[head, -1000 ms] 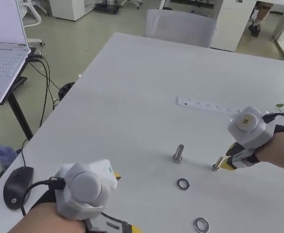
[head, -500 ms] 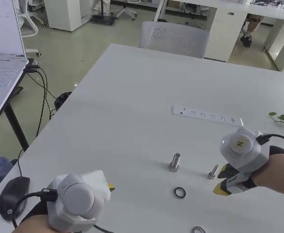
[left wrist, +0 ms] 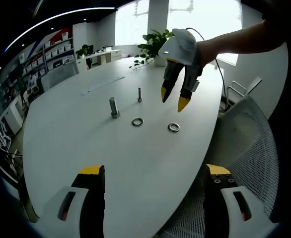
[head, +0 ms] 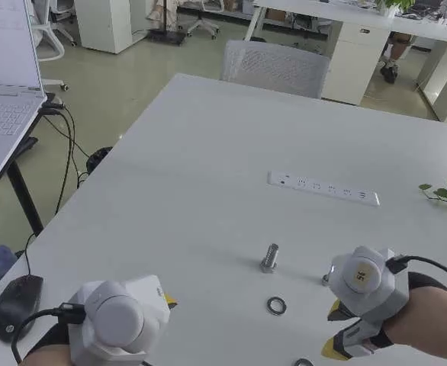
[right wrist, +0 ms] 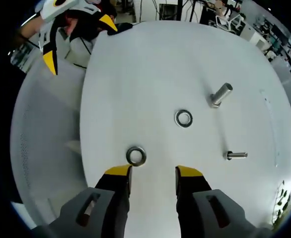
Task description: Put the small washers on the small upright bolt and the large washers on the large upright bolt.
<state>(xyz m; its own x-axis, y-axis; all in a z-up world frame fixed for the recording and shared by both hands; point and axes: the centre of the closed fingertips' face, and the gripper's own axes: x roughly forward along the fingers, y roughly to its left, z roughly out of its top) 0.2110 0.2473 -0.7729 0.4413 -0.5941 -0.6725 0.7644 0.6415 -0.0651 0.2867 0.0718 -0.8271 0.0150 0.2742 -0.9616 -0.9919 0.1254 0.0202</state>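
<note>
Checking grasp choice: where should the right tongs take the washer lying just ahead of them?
Probably across its outer rim, from above: the washer lies flat on the table, a thin ring, so only opposite edges offer hold. The right tongs are open, with it just off one tip.

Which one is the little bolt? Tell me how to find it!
Look at the big white table and find the long white power strip. On the person's side of the strip, two bolts stand upright. The small bolt is the one closest to the right gripper, and it is much thinner than the large bolt beside it.
</note>
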